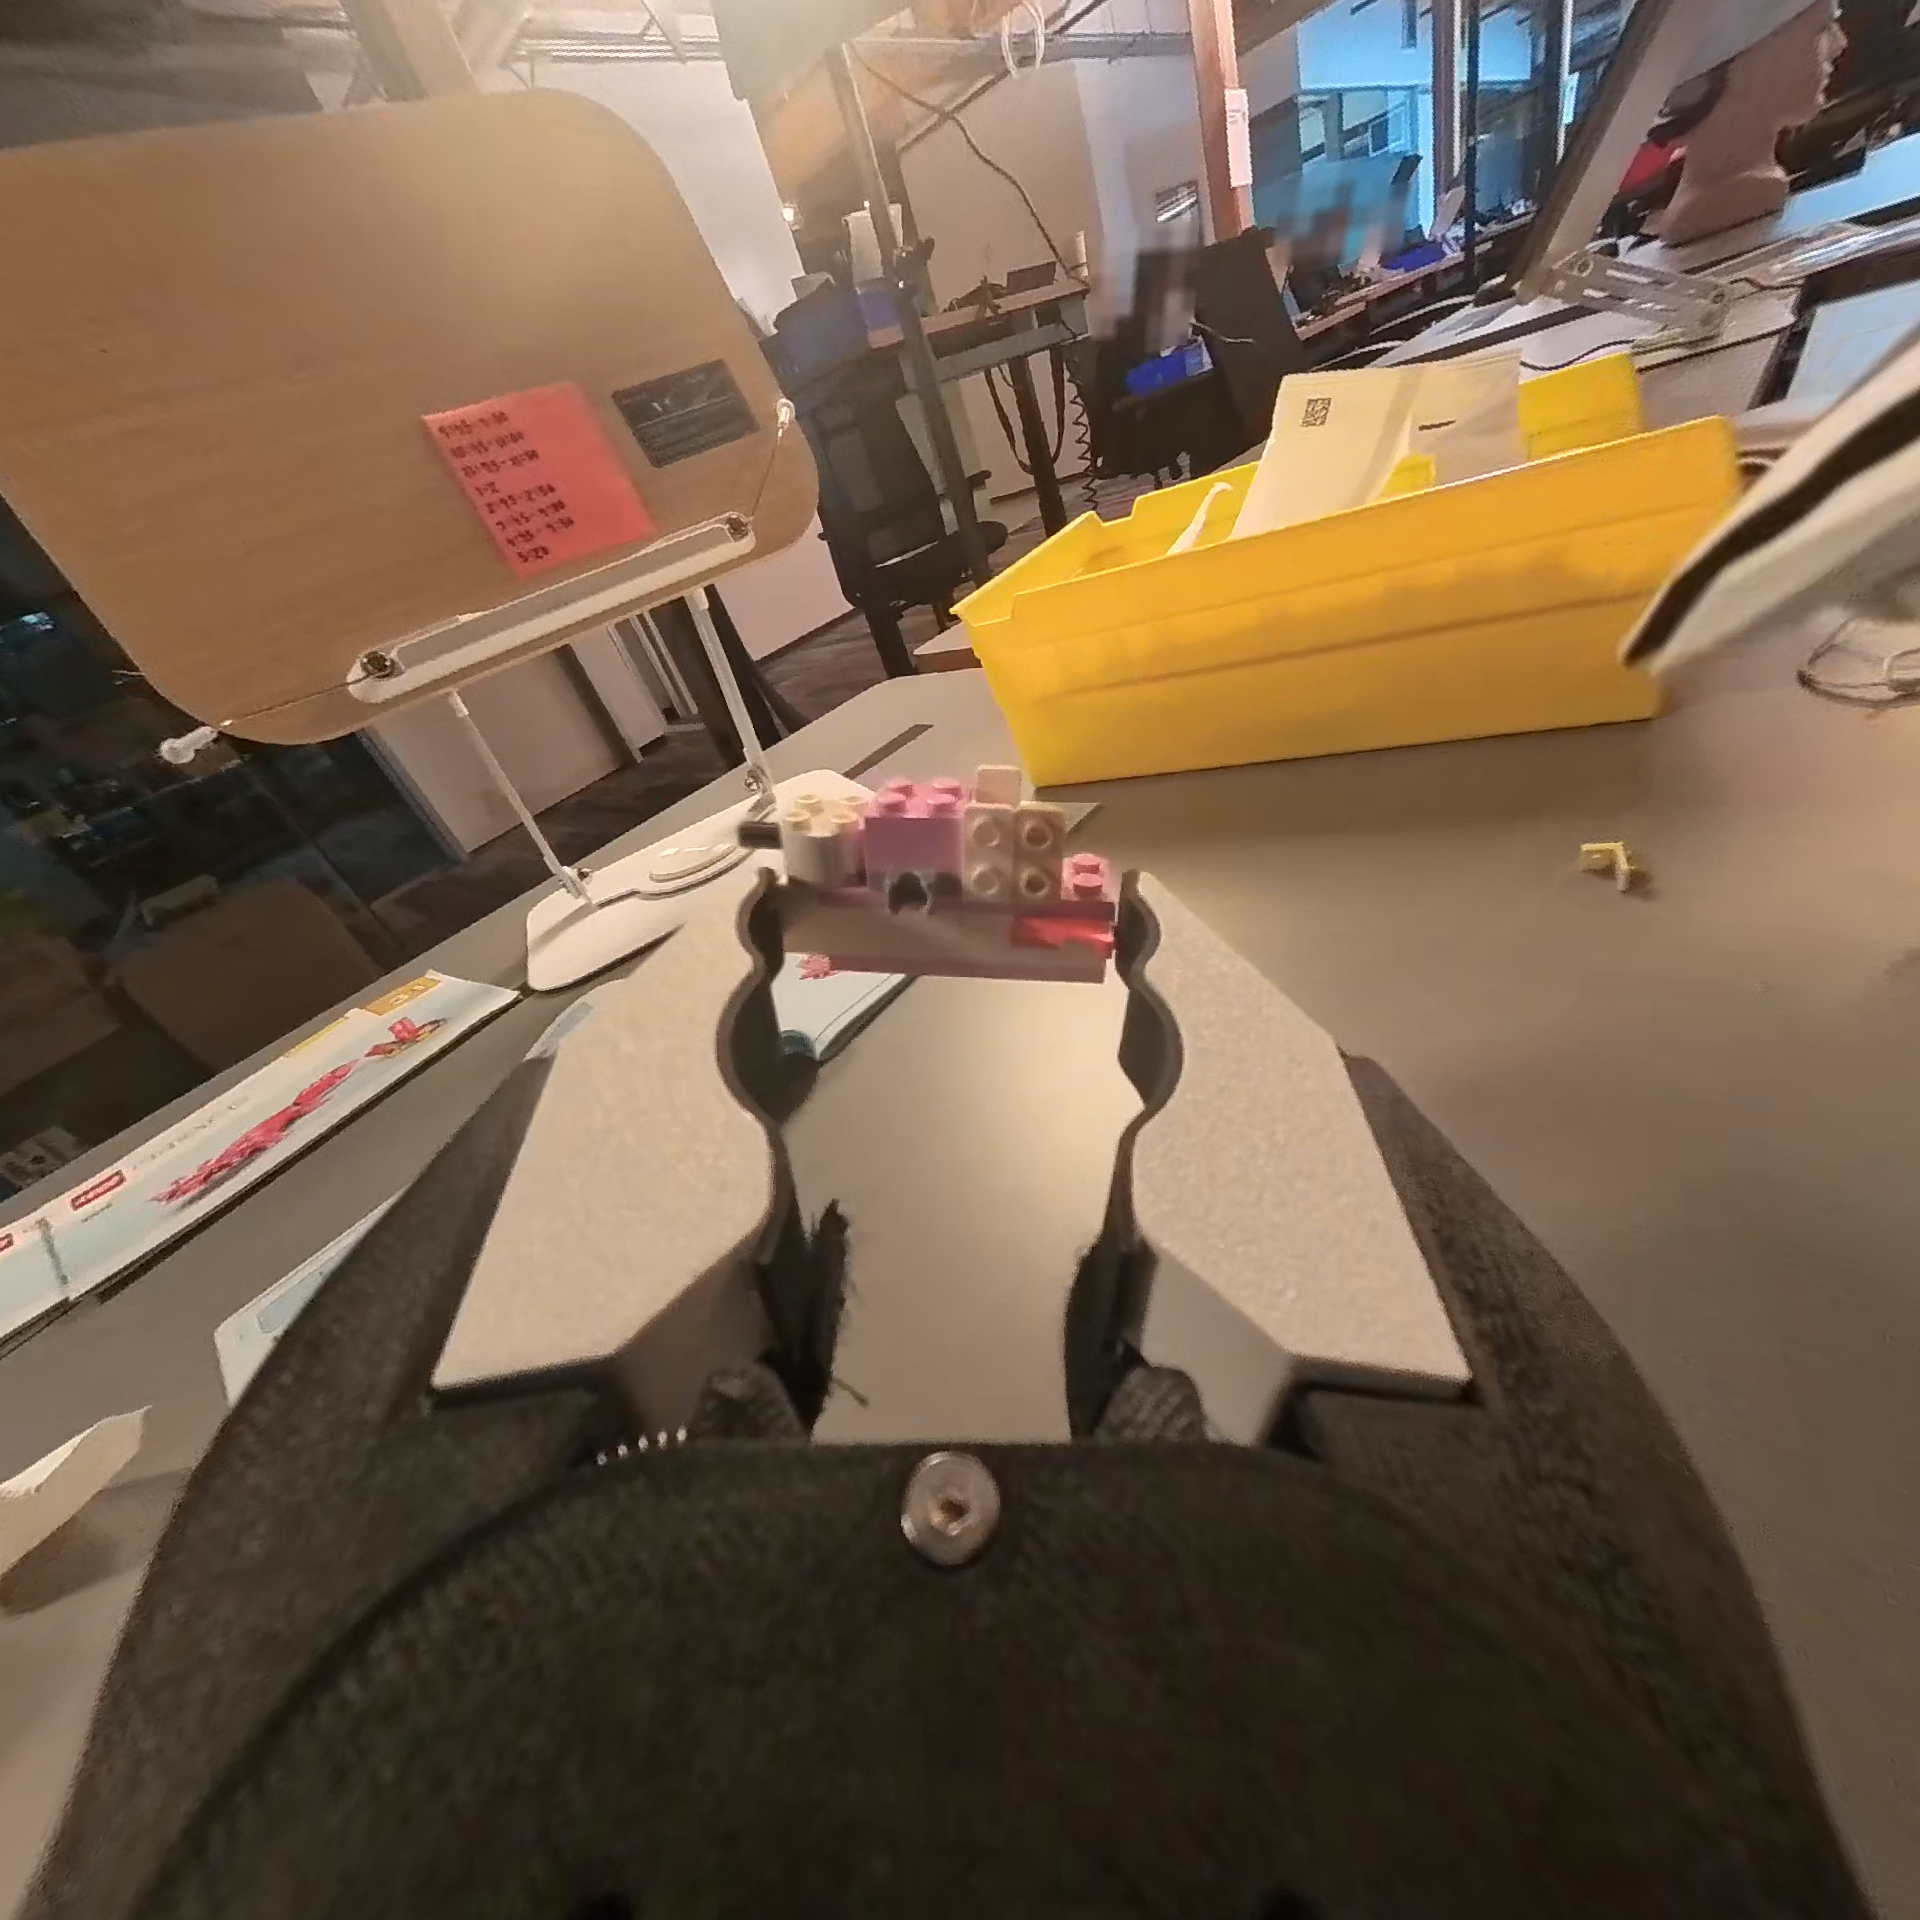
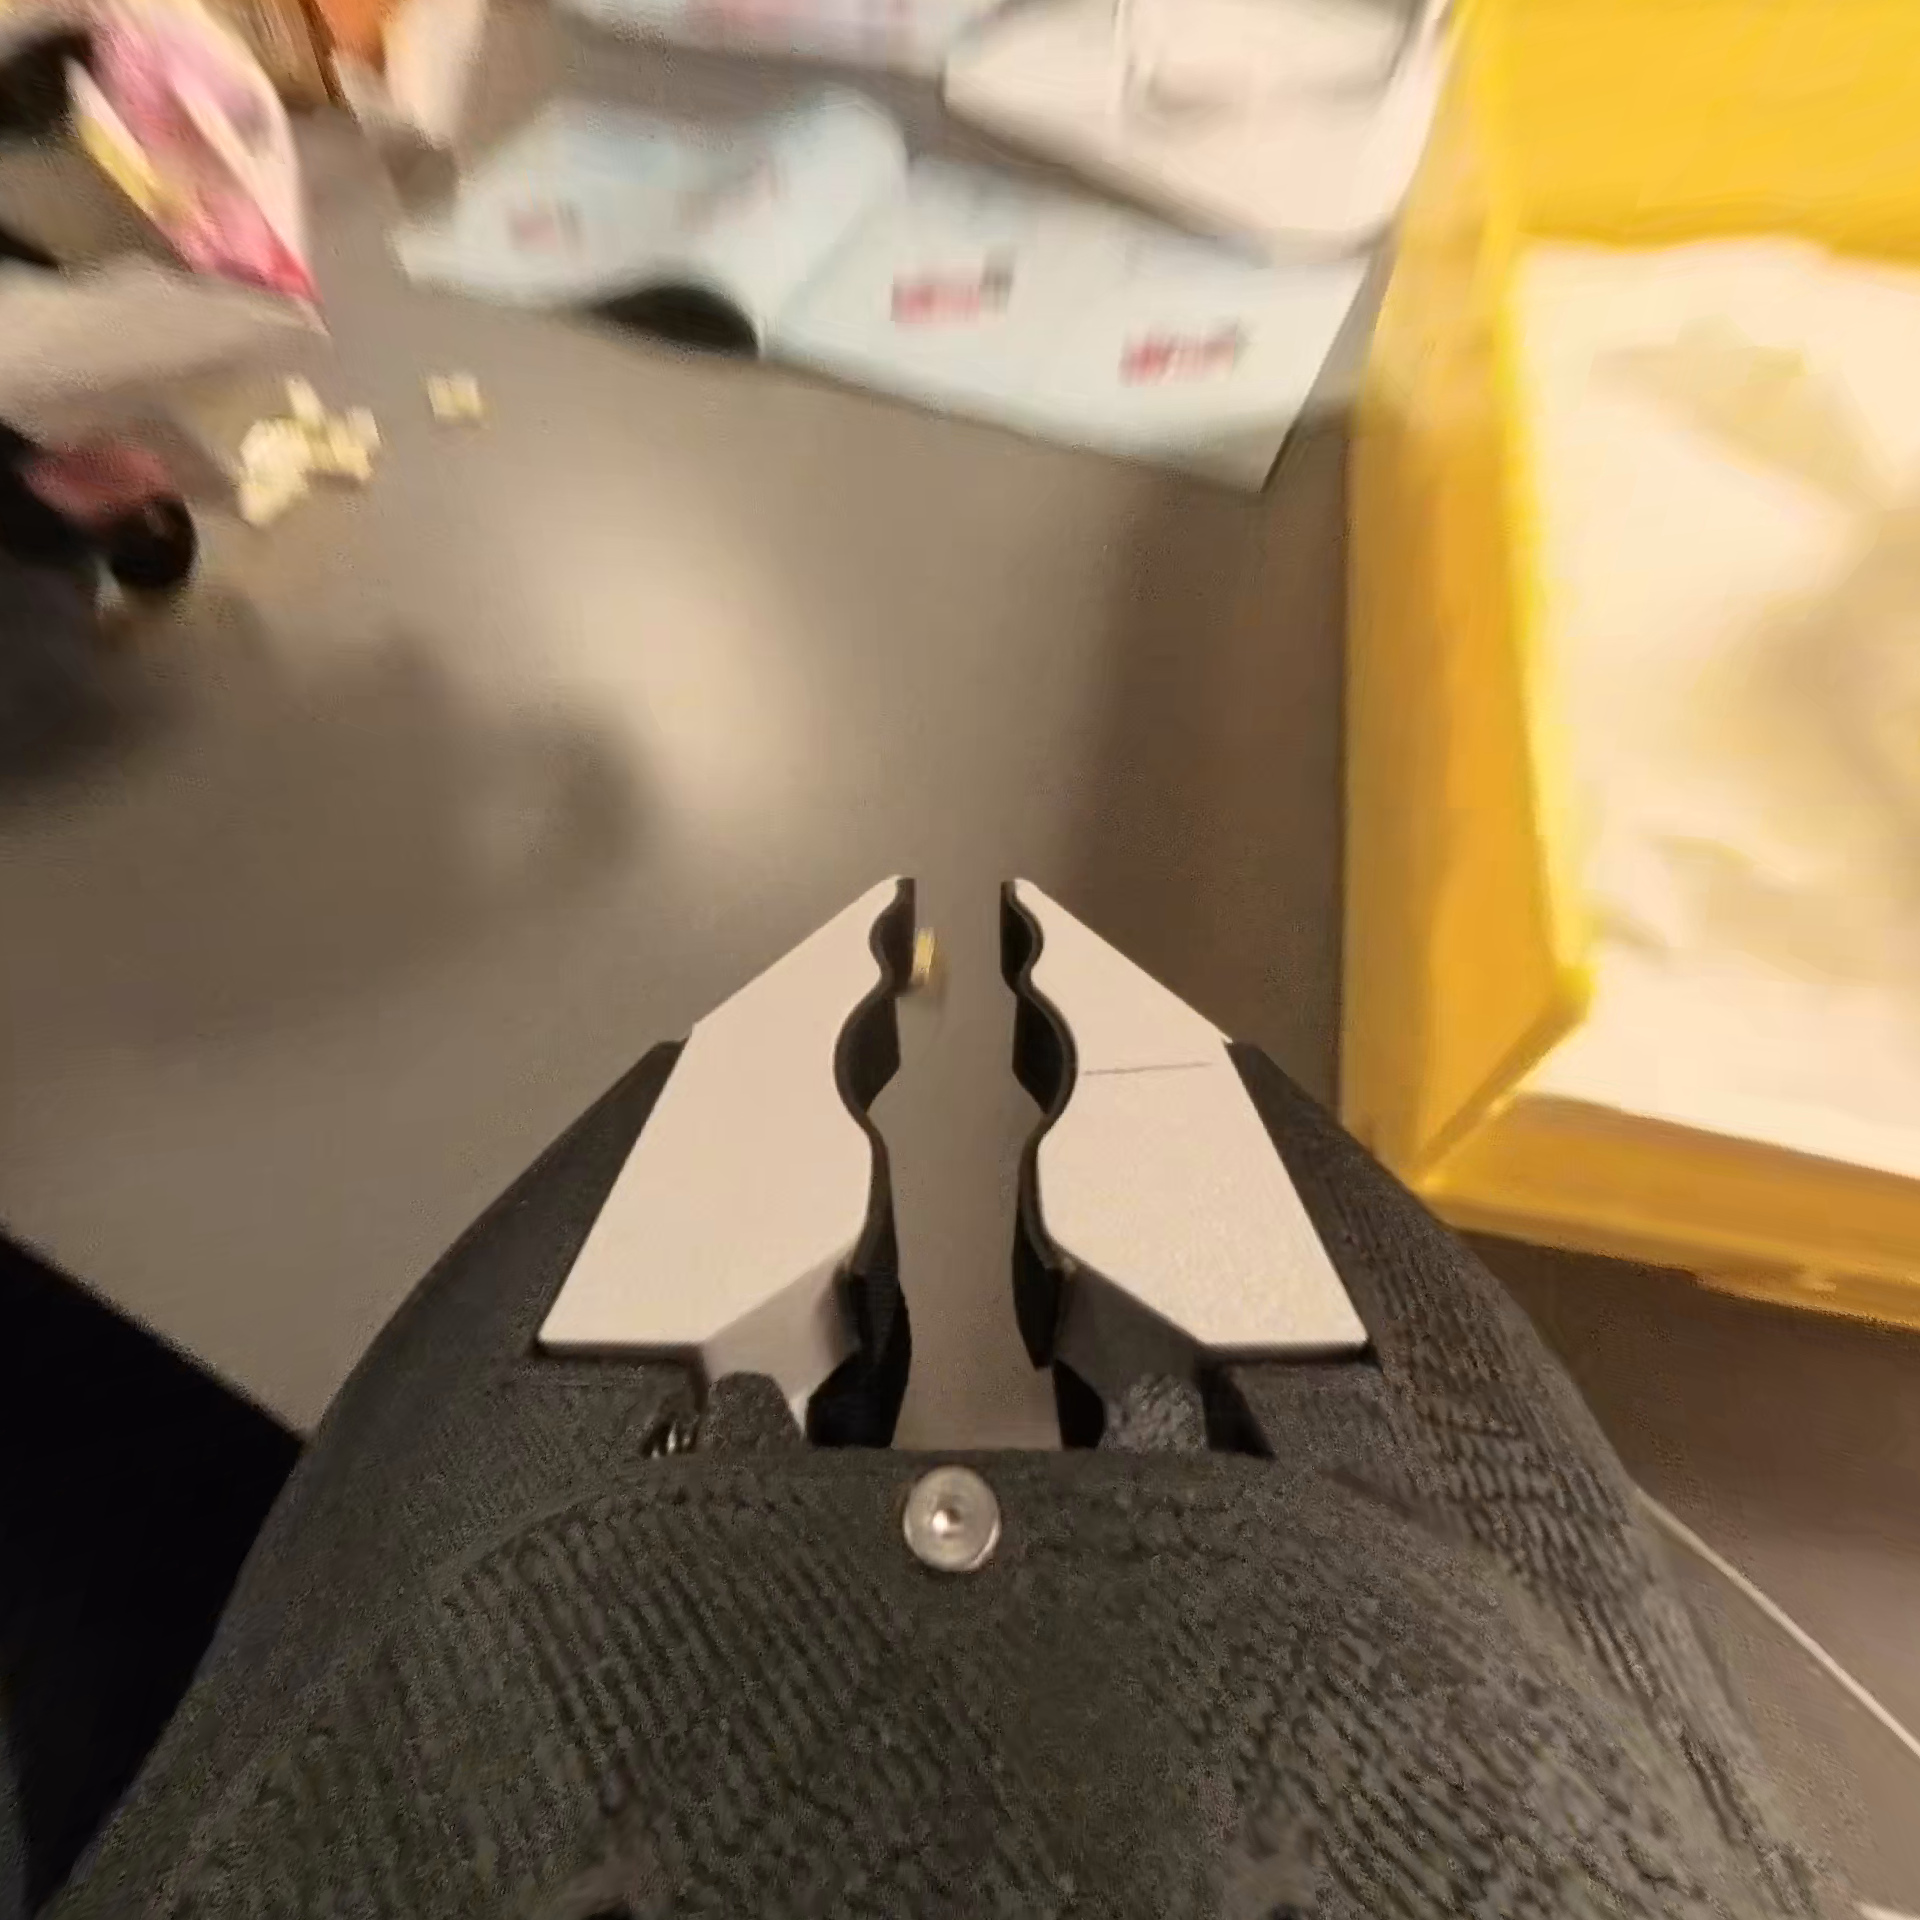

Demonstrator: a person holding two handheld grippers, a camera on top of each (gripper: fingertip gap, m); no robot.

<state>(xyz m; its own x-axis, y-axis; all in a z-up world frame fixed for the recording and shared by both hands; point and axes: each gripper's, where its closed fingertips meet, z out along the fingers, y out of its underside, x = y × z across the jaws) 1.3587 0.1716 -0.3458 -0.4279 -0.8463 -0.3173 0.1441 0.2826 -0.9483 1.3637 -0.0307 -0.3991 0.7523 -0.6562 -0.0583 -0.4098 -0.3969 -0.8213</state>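
Here you're clamping the brick model [image 1: 935, 883] by its ends in the left gripper [image 1: 940, 925], lifting it above the table [image 1: 1351, 987]; the right gripper's [image 2: 958, 935] fingers are standing slightly apart, a tiny yellow piece [image 2: 928, 961] clinging to one pad

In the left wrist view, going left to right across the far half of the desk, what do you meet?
Wooden board on a stand with a pink note → brick assembly clamped in the left gripper → yellow bin → small yellowish piece lying on the desk.
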